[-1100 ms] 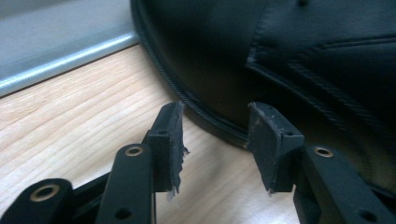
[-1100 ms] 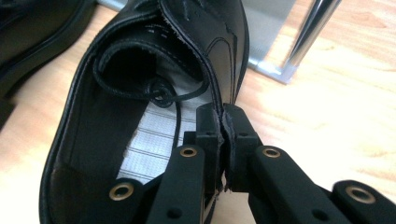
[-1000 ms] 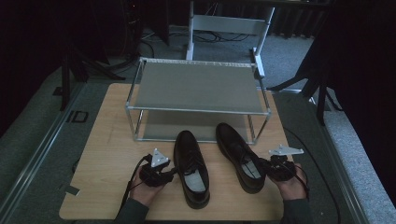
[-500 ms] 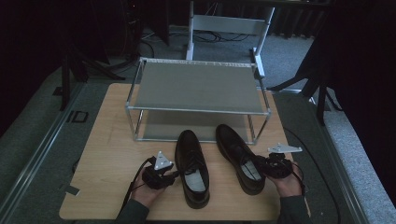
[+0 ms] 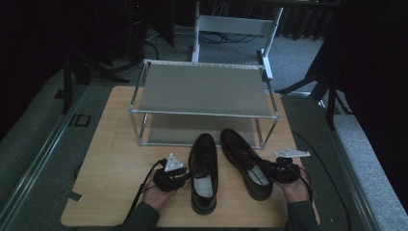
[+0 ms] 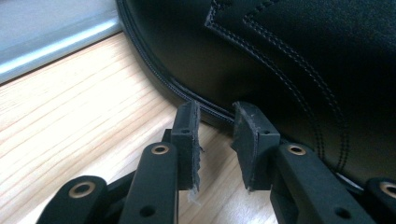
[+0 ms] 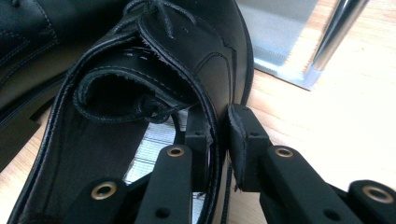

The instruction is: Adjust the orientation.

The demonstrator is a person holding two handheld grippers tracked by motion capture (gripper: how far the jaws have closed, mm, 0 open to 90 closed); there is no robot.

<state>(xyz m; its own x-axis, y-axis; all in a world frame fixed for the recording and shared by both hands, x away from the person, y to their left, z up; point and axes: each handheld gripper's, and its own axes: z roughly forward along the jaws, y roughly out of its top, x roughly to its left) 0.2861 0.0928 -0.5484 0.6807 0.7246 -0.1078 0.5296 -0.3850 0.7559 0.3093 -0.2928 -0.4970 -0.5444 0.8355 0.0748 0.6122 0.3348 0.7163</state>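
Two black lace-up shoes lie on the wooden table (image 5: 115, 159) in front of a metal shoe rack (image 5: 202, 114). The left shoe (image 5: 204, 173) points at the rack. My left gripper (image 5: 182, 176) sits against its left side. In the left gripper view that gripper (image 6: 214, 128) is open by a narrow gap with nothing in it, its tips at the sole's edge (image 6: 187, 88). My right gripper (image 5: 272, 170) is at the right shoe (image 5: 243, 159). Its jaws (image 7: 219, 128) straddle the side wall (image 7: 215, 116), one inside and one outside, pinching the leather.
The two-tier rack has bare grey shelves; its lower shelf (image 7: 275, 28) and a front leg (image 7: 331, 32) stand just beyond the right shoe. A metal chair frame (image 5: 235, 24) stands behind the table. Bare wood lies left of the left hand.
Both hands have closed in on the shoes: the left gripper slid right up to the left shoe, and the right gripper slid left onto the right shoe's side wall.
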